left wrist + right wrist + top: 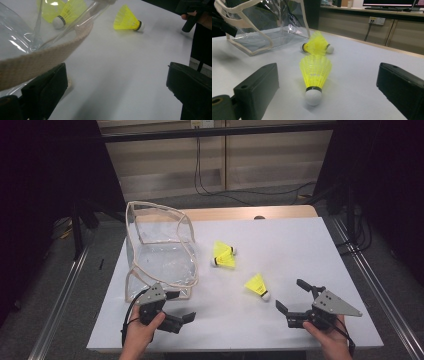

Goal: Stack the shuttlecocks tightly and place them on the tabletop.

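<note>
Lying flat, shuttlecock (315, 75) cork toward right gripper (327, 100), skirt away.

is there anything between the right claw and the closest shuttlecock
Nothing visible. The right claw is open and aimed at the nearest shuttlecock, which lies on its side, cork end toward the claw, with bare white table between them. The other two shuttlecocks lie farther back, near the clear bag.

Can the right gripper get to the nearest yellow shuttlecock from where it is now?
Probably yes. The right gripper is open, and the shuttlecock lies on bare table straight ahead between its jaws, cork end toward it. Nothing stands in the way.
</note>
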Tool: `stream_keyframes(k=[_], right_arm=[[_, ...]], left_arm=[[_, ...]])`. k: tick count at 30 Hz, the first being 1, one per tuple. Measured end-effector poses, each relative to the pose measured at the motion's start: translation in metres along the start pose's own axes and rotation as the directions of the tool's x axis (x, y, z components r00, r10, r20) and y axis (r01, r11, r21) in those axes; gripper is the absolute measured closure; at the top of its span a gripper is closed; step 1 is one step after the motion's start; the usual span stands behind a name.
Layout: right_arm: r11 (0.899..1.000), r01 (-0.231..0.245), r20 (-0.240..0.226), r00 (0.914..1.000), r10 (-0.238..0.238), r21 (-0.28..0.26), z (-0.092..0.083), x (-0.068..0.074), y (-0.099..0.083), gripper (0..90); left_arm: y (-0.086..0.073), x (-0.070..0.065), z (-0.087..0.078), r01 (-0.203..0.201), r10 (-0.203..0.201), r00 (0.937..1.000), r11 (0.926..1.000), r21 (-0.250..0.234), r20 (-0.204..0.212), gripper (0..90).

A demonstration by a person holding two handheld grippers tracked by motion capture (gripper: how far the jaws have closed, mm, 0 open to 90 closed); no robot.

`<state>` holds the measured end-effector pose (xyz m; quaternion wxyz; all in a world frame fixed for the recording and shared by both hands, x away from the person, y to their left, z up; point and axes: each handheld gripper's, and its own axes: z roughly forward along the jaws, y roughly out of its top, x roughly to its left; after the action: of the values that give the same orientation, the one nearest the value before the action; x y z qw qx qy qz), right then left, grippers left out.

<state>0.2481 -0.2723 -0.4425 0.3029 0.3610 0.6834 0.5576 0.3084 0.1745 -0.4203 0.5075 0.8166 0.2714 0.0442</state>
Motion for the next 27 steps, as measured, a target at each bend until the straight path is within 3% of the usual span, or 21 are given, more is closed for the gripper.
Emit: stream_keyframes(k=[9,27], right_arm=[[1.000,0.004,-0.001,1.0000,-0.004,0.003,0.001,0.000,0.000,3.6],[1.000,0.015,0.004,0.9999,-0.015,0.011,0.001,-0.001,0.001,3.6]], left_arm=[[-0.006,0.007,-0.012,0.021,-0.021,0.9995,0.9997,-0.015,-0.022,3.7],[-0.011,0.020,-0.026,0.022,-0.023,0.9980,0.9995,-0.023,-0.059,3.7]])
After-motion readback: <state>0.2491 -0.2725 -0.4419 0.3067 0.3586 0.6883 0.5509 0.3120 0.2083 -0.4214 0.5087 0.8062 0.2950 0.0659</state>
